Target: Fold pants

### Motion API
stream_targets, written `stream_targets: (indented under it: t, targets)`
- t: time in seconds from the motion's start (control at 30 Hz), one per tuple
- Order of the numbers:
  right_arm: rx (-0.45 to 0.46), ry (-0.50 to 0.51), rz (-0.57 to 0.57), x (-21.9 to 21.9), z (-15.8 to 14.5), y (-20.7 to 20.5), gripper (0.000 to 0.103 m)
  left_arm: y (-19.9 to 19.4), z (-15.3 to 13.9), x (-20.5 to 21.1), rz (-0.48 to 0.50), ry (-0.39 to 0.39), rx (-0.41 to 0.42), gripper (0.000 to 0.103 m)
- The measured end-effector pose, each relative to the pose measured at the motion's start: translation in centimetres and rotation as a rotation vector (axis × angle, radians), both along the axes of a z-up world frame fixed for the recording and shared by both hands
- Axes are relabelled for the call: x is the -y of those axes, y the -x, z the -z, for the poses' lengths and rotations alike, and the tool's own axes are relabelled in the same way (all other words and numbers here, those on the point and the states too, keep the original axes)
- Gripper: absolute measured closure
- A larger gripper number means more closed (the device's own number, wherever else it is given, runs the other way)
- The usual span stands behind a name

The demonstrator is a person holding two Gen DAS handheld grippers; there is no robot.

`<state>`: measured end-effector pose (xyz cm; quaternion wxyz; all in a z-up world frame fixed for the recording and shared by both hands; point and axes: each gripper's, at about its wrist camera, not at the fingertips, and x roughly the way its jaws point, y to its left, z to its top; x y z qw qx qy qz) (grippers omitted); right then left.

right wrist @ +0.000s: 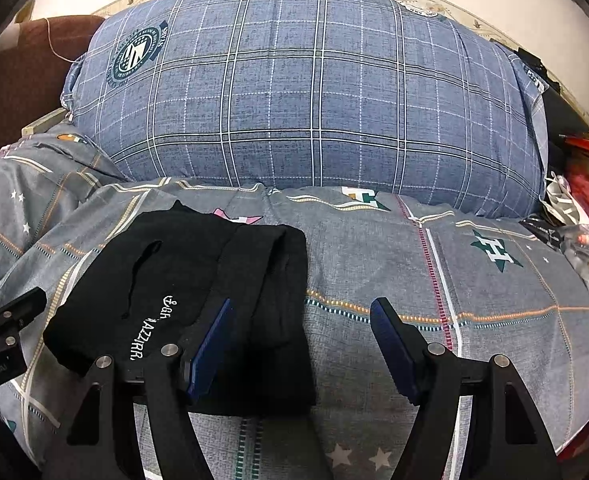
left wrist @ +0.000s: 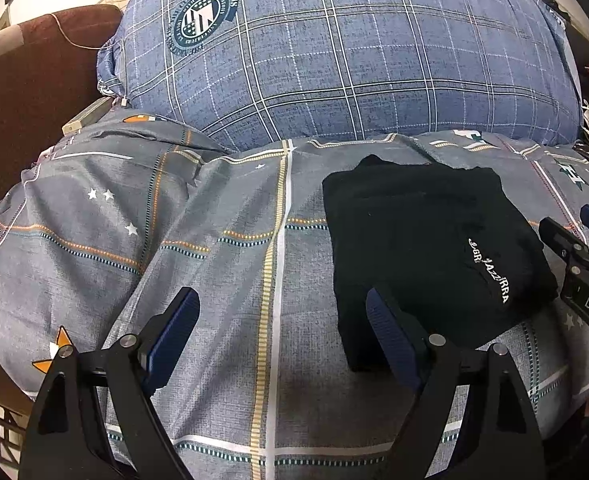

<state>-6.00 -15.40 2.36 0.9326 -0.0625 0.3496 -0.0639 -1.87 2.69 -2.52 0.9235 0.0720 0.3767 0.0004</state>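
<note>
From the left wrist, the left claw (left wrist: 282, 328) stood wide open and empty above the grey sheet (left wrist: 222, 248). Only bare bedding lay between its fingers. The pants (left wrist: 426, 248), black and already folded into a thick squarish bundle, lay just to the right of it; the claw's right finger (left wrist: 390, 332) overlapped the bundle's near left corner in the picture, though whether it touched could not be told. White lettering ran along the bundle's near right part. The right claw (left wrist: 586, 240) showed at the far right edge, just beside the bundle's right side. Beyond the pants rose a big blue plaid pillow (left wrist: 334, 60).

From the right wrist, the right claw (right wrist: 300, 332) was also released, gripping nothing. Its left finger (right wrist: 210, 344) hung over the bundle's right part, its right finger over bare sheet, so the bundle's right edge fell between them. The pants lay mostly to the left and ahead of this claw, a pocket slit showing on top.

The cloth looked soft, light and limp, several layers thick; it would likely sag and spill open if lifted by one corner. A sound hold would probably pinch all layers at a folded edge, one claw on each side.
</note>
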Motion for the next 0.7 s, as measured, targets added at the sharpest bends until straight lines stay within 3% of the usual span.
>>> stream_targets:
  t: [0.7]
  targets:
    - [0.013, -0.012, 0.009, 0.74, -0.20, 0.17, 0.031, 0.29, -0.57, 1.06, 0.014, -0.008, 0.009, 0.017]
